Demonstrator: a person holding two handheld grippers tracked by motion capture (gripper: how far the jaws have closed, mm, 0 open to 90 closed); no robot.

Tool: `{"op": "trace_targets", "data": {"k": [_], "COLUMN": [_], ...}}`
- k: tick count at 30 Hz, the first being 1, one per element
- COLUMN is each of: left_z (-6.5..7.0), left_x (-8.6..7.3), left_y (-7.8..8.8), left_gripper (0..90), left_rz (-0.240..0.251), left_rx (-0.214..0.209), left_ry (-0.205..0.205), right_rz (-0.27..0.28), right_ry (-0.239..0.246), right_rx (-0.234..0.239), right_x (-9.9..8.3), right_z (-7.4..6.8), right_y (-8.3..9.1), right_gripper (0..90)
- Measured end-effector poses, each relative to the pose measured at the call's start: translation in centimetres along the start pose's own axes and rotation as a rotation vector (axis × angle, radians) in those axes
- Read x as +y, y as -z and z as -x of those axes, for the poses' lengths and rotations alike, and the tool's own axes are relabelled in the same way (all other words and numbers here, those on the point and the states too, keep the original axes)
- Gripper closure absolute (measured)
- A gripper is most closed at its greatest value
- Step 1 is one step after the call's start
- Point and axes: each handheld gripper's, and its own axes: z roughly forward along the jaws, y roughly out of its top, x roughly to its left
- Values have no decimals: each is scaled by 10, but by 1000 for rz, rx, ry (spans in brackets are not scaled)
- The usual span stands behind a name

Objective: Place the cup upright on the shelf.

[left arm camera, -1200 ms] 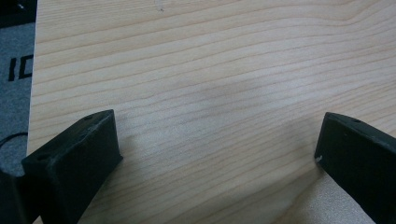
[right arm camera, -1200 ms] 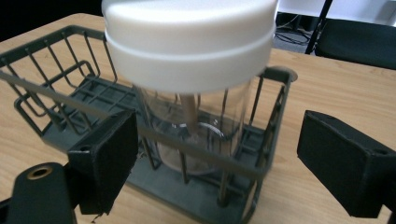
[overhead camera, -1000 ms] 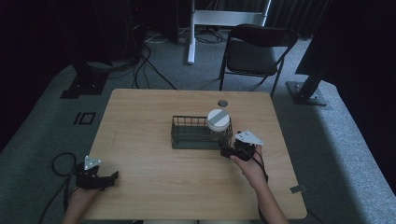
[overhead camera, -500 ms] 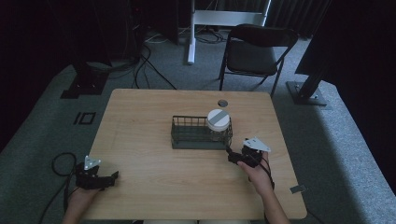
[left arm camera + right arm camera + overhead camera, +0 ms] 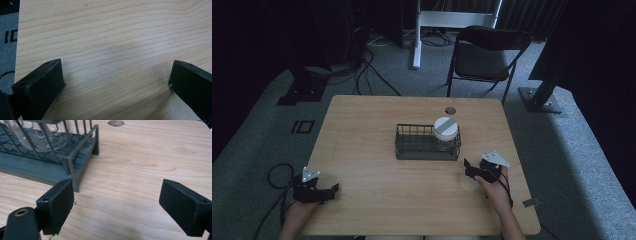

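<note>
A dark wire basket (image 5: 422, 148) sits mid-table, and a clear glass jar with a white lid (image 5: 445, 129) stands in its right end. My right gripper (image 5: 470, 169) rests open on the table just right of and below the basket. In the right gripper view the basket (image 5: 47, 162) and the glass jar (image 5: 37, 135) lie ahead to the left of the wide-apart jaws, nothing between them. My left gripper (image 5: 331, 191) is open at the table's front left corner, over bare wood in the left gripper view.
The wooden table (image 5: 362, 130) has a round cable hole (image 5: 450, 110) behind the basket. A folding chair (image 5: 484, 55) stands beyond the far edge. Cables trail on the floor at the left. The table's left edge (image 5: 17, 50) is close to the left gripper.
My right gripper has drawn back from the basket's right end toward the front right of the table. The left gripper has stayed put.
</note>
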Motion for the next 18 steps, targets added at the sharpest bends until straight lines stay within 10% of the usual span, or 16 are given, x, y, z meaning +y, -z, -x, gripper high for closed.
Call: {"op": "trace_targets", "data": {"k": [18], "left_z": [0], "left_x": [0], "left_y": [0], "left_gripper": [1], "left_rz": [0], "left_rx": [0], "left_ry": [0], "right_rz": [-99], "right_ry": [-29], "right_rx": [-56], "right_x": [-16], "right_z": [21], "right_y": [4], "right_gripper": [125]}}
